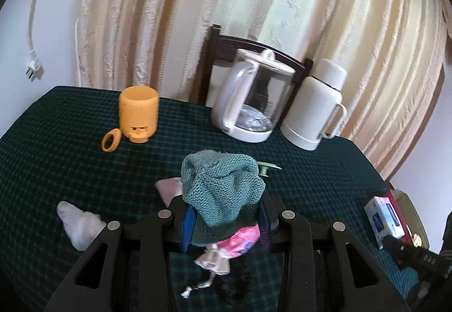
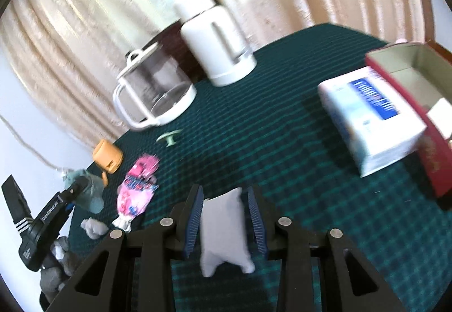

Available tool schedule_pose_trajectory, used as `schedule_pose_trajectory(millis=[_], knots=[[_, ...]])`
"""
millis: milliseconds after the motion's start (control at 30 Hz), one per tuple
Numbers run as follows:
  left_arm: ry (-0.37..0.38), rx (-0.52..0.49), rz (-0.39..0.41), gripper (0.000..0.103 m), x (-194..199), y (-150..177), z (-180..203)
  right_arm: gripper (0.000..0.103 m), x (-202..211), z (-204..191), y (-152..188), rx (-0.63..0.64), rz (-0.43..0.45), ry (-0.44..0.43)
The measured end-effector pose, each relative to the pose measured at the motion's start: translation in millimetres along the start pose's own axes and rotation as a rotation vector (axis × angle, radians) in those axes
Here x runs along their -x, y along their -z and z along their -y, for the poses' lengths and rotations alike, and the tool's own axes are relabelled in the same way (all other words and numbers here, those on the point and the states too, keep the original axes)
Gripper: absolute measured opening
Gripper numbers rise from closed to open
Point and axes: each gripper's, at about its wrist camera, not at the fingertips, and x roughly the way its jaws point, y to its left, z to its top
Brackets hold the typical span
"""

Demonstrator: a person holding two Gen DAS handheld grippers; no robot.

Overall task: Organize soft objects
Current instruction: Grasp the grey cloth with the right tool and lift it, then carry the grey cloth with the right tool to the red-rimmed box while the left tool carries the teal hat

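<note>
My left gripper (image 1: 226, 216) is shut on a teal knitted piece (image 1: 223, 185), which bulges up over the blue pads. Under it on the table lies a pink printed soft pouch (image 1: 243, 241). A white soft lump (image 1: 79, 224) and a pale lilac cloth (image 1: 169, 187) lie to the left. My right gripper (image 2: 224, 196) is shut on a pale grey soft piece (image 2: 223, 233), which hangs above the checked cloth. In the right wrist view the left gripper (image 2: 72, 193) with the teal knit (image 2: 90, 193) is at the far left, beside the pink pouch (image 2: 138, 190).
The table has a dark green checked cloth (image 1: 70, 156). An orange cup (image 1: 138, 114) with a ring, a glass jug (image 1: 254, 97) and a white flask (image 1: 316, 108) stand at the back. An open red box (image 2: 409, 72) and a white-and-blue carton (image 2: 373, 120) sit to the right. Grey soft pieces (image 2: 56, 264) lie low left.
</note>
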Motion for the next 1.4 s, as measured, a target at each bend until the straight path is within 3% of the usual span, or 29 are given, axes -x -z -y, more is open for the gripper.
schedule_pose_trajectory(millis=[133, 200, 267, 567, 733, 767, 867, 967, 1233, 1400], knots=[[0.019, -0.028, -0.004, 0.037, 1.7, 2.4, 16.7, 0.038, 2.9, 1.4, 5.2, 0.062, 0.035, 0.058], [0.027, -0.036, -0.007, 0.037, 2.6, 4.4, 24.6, 0.055, -3.6, -0.7, 10.0, 0.087, 0.022, 0.046], [0.034, -0.041, -0.013, 0.037, 2.8, 6.7, 31.9, 0.062, -12.7, -6.4, 17.5, 0.118, 0.002, 0.027], [0.042, -0.055, -0.028, 0.037, 5.2, 13.1, 43.6, 0.062, -59.4, -22.4, 37.5, 0.214, -0.133, 0.017], [0.042, -0.054, -0.032, 0.037, 4.3, 14.0, 44.1, 0.062, -71.2, -30.8, 43.4, 0.256, -0.158, 0.017], [0.042, -0.053, -0.034, 0.037, 3.6, 14.2, 44.3, 0.061, -72.0, -33.1, 44.5, 0.273, -0.157, 0.028], [0.041, -0.052, -0.042, 0.037, 1.2, 14.9, 45.9, 0.039, -73.6, -36.2, 46.0, 0.309, -0.146, 0.068], [0.045, -0.052, -0.046, 0.037, 1.1, 15.4, 47.9, 0.034, -68.6, -29.4, 42.3, 0.274, -0.149, 0.039], [0.053, -0.072, -0.045, 0.037, 5.5, 16.4, 59.8, 0.033, -30.2, -0.1, 21.9, 0.105, -0.1, -0.066], [0.071, -0.096, -0.048, 0.037, 6.7, 18.1, 76.3, 0.033, 3.3, 22.2, 8.2, 0.052, -0.003, -0.045]])
